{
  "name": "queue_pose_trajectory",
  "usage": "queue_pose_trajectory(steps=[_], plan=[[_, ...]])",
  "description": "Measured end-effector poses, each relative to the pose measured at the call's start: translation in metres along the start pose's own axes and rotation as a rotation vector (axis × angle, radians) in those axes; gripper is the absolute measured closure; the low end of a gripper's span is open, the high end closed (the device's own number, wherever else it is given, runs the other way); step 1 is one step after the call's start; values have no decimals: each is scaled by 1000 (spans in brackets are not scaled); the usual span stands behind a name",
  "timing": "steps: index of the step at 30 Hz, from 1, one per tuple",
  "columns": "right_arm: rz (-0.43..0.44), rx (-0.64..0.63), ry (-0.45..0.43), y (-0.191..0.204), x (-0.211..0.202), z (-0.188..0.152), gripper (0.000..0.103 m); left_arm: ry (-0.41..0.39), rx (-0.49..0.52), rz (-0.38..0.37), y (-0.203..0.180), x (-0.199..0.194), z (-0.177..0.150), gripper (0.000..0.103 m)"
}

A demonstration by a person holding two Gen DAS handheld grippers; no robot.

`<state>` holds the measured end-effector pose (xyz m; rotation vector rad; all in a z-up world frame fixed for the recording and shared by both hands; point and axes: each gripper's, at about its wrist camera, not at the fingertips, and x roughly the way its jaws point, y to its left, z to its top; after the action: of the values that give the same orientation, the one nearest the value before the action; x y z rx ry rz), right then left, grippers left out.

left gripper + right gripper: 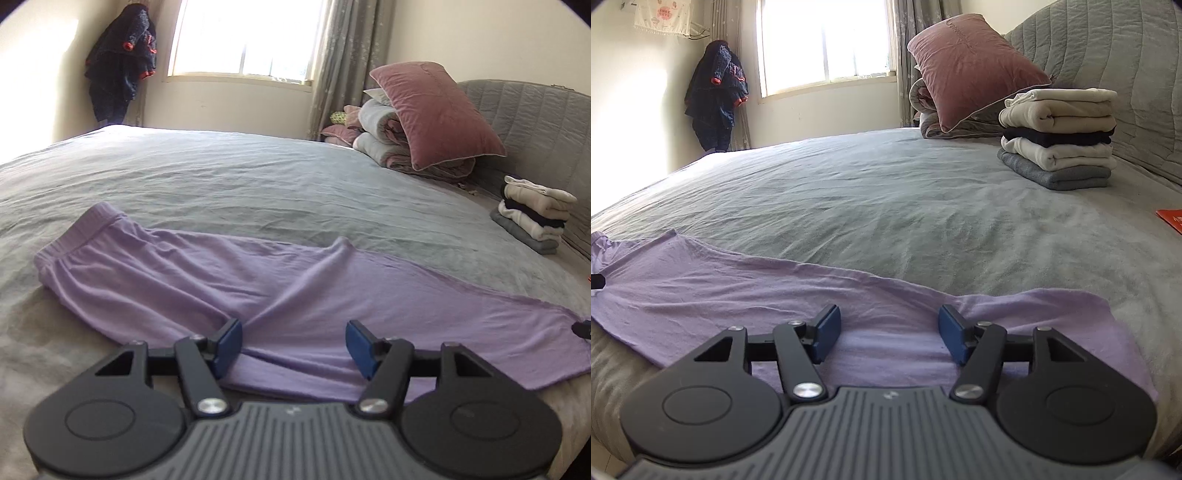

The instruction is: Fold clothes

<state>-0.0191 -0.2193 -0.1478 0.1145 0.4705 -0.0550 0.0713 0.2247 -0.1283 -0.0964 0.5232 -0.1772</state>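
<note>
1. Lying across the near edge of the bed: lilac trousers, long axis running left to right, waistband at the far left, leg hems at the right.
2. Left gripper: over the middle of the trousers, jaws apart, cloth under and between the blue pads but not pinched; it holds nothing.
3. Right gripper: over the hem end, jaws likewise apart, nothing held. It is the nearer one to the hems; the waistband lies well off to the left of both, and nearer the left one.
4. Judgement: a lengthwise fold turns on that left-right axis, hem end carried toward the waistband.
5. Farther right, by the headboard: stack of four folded garments.
6. Beyond: pink pillow leaning on a rolled quilt.
7. Containers: none seen.
</note>
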Motion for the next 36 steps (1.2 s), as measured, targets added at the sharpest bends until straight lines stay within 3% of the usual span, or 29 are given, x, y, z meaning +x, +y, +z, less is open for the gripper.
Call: queue_pose_trajectory(steps=[4,7,9,12,16,21,22,23,24,27,30,36], plan=[[-1,12,-1,-1,0,0,39,-32,-190,125,46,1,12,39],[-3,9,-7,-2,-2,-1,36,-50,-251,204,49,-2,21,40],[-9,6,-16,0,-5,-2,33,-80,-256,127,41,-6,26,40],[-24,4,-29,0,-9,-2,30,-118,-153,17,12,-9,30,39],[-42,6,-36,-3,-11,-4,26,-56,11,-25,-22,11,25,35],[-58,8,-35,-9,-14,-7,25,89,79,36,-32,39,27,38],[-60,10,-34,-10,-14,-7,25,88,81,31,-30,38,32,43],[-61,13,-33,-11,-15,-7,25,82,79,20,-28,36,39,59],[-62,15,-32,-12,-16,-7,25,85,78,11,-26,37,46,66],[-65,7,-30,-11,-14,-9,23,121,104,-7,-27,51,66,71],[-70,-22,-30,-8,-13,-12,20,224,196,62,-28,89,67,77],[-58,-38,-37,-10,-15,-17,19,215,262,183,3,118,85,77]])
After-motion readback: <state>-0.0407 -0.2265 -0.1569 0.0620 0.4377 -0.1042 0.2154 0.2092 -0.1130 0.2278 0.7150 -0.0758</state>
